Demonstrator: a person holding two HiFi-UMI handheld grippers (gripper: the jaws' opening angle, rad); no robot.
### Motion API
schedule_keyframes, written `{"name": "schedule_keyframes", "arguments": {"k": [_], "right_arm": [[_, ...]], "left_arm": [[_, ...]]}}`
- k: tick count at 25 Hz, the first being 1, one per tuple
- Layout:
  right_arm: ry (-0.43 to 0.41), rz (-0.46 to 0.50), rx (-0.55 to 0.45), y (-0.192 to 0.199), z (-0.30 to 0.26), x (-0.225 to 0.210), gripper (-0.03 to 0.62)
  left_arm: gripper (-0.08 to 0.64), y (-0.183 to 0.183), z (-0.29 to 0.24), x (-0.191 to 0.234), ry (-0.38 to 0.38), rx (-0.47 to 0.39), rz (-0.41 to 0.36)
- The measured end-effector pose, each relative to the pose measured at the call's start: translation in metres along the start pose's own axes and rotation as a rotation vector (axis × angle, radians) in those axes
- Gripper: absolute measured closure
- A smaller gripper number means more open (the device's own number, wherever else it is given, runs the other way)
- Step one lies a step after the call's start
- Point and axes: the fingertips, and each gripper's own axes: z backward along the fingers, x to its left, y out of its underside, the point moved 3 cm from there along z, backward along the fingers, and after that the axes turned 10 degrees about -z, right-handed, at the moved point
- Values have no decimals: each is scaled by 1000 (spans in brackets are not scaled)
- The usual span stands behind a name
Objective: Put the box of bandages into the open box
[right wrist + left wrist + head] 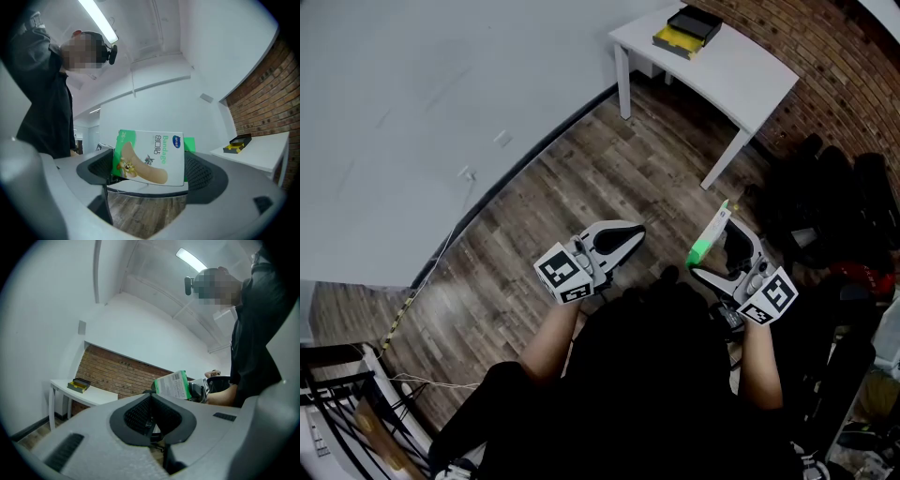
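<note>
Right tongs point(719, 246) clamp the bandage box point(710, 234); left tongs point(628, 239) clenched, empty; open box point(687, 31) sits on the distant white table point(741, 66).

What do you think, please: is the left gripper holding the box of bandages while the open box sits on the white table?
Not quite: the right gripper holds the box of bandages, as the right gripper view shows; the left gripper is shut on nothing. The open box does sit on the white table.
</note>
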Motion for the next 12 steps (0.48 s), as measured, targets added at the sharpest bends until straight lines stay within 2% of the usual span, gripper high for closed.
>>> {"name": "schedule_keyframes", "arguments": {"k": [5,12], "right_arm": [[19,-16,-10,-3,8,-18,123],[-25,-48,-20,-5,-16,-51,123]], "left_arm": [[545,4,-13,9,6,8,1],[545,12,-19,37,-21,40,18]]}}
